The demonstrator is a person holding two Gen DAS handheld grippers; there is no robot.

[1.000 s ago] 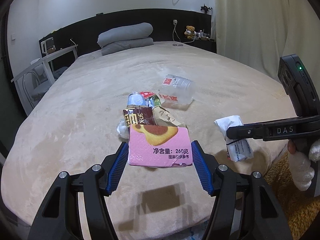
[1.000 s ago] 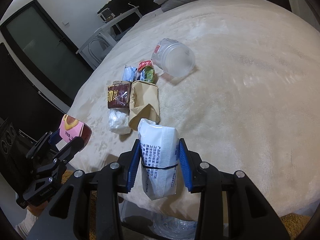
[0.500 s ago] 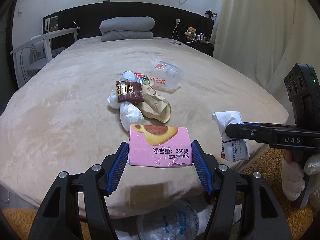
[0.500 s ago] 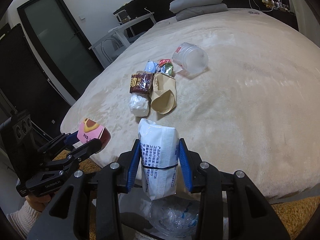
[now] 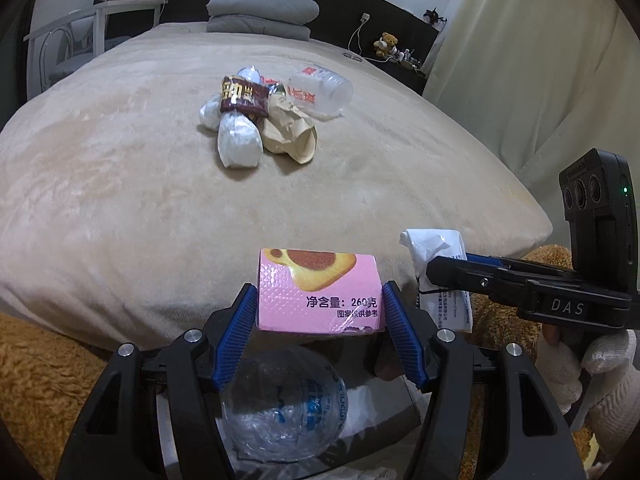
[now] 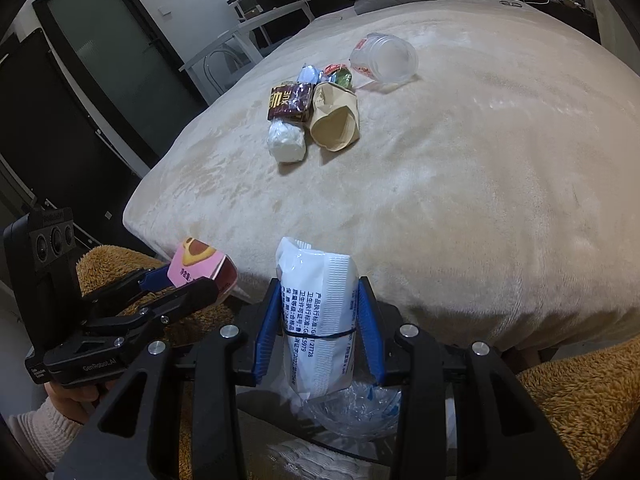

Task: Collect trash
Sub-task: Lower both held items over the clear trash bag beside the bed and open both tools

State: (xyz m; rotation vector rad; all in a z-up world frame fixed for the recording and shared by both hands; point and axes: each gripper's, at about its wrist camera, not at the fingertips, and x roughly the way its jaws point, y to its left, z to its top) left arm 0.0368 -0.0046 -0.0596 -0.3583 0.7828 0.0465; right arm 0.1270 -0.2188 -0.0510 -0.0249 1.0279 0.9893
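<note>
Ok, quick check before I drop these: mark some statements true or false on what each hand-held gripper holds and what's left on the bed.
1. The left hand-held gripper grips a pink box. True.
2. The right hand-held gripper is empty. False: it clamps a white packet.
3. A clear plastic bottle lies on the bed. True.
4. The brown paper cup stands upright. False: it lies on its side.

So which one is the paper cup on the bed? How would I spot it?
Look at the big beige bed and find the little heap of trash near its middle. The brown paper cup lies on its side there, open mouth toward the camera, right beside the dark brown snack wrapper and the white crumpled bag. It is the only plain tan, crumpled thing in the heap.
</note>
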